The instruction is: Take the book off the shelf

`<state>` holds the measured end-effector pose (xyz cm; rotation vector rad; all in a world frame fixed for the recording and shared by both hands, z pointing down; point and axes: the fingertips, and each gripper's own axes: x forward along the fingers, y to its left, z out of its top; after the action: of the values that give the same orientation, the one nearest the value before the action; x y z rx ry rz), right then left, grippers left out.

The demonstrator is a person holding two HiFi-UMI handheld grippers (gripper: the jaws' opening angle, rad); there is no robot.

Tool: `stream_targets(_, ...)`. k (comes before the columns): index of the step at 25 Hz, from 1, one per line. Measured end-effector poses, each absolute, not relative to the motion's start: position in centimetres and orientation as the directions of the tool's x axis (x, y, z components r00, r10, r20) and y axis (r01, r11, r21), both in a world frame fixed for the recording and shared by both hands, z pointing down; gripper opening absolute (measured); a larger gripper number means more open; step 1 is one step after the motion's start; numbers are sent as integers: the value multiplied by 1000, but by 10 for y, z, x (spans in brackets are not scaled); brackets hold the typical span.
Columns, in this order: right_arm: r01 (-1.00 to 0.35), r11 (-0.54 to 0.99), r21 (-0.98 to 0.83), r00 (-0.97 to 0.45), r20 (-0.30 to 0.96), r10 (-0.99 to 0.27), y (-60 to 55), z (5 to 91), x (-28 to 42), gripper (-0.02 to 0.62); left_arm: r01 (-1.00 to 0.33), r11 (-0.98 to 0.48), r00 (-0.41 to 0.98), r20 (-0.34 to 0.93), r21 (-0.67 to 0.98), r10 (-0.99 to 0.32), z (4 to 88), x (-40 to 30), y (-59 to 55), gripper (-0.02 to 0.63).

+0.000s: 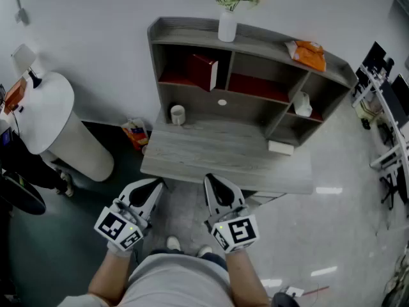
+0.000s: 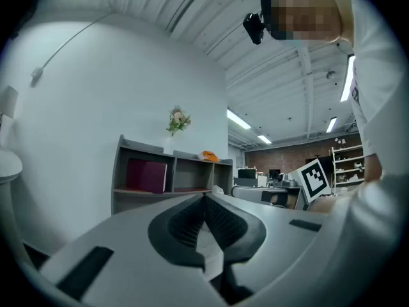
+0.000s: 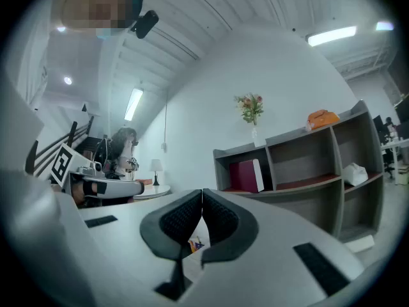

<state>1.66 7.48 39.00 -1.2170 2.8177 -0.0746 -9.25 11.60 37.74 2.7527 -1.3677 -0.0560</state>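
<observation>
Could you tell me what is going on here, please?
A person stands at the desk with a hand-held gripper in each hand. The left hand-held gripper and right hand-held gripper are both shut and empty, near the desk's front edge. The dark red book stands untouched in the upper left compartment of the shelf.

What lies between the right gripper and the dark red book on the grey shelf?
In the head view, only the grey wooden desk top lies between the right gripper and the dark red book; the white cup stands off to the left.

White wall (image 1: 96, 18), glossy pale floor (image 1: 345, 235), round white table (image 1: 51, 107), ceiling strip lights (image 2: 238, 119).
</observation>
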Motion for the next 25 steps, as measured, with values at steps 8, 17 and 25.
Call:
stream_targets(8,-728,681,-76,-681,-30,-732,71,394,-17,19,-788,-609,611,-8,92,-792,382,-129,111,15)
stream_targets(17,-764,636,-107,-638,-13,-770,61,407,-55,21,-765,-633,635,-19,119,-772,395,-184,101,15)
stream_targets(25,-807,577,-123,-582,3,-813,41,413,-56,21,-766,-625,629,-30,151,-777,403,-210,85,16)
